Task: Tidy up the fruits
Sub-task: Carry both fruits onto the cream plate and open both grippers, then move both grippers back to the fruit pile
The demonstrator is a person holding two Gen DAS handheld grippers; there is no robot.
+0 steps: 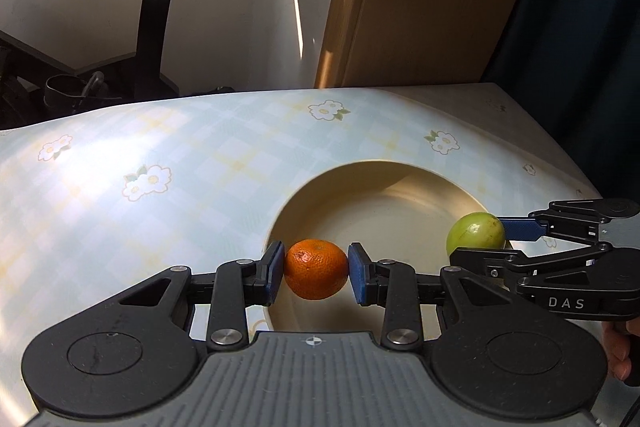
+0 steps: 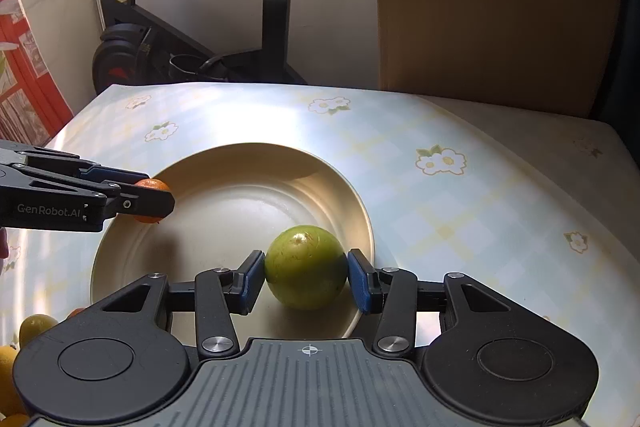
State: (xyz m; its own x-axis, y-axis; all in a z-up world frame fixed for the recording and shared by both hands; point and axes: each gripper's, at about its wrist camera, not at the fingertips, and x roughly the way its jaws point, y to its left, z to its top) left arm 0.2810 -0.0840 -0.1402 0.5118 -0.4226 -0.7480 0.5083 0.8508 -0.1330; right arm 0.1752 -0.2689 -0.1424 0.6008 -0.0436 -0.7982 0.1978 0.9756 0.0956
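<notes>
While the left gripper (image 1: 316,273) clamps a dimpled orange mandarin (image 1: 316,269), the right gripper (image 2: 306,279) clamps a round green fruit (image 2: 306,267) above a cream round plate (image 2: 224,163).

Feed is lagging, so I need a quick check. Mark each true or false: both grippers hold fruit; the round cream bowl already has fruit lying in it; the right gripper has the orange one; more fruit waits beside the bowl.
1. Both grippers hold fruit: true. The left gripper and the right gripper each clamp one.
2. The round cream bowl already contains fruit: false, no loose fruit lies in it.
3. Right gripper holds the orange fruit: false, it holds the round green fruit; the left holds the orange mandarin.
4. More fruit waits beside the bowl: true, yellow fruits lie at its left.
</notes>
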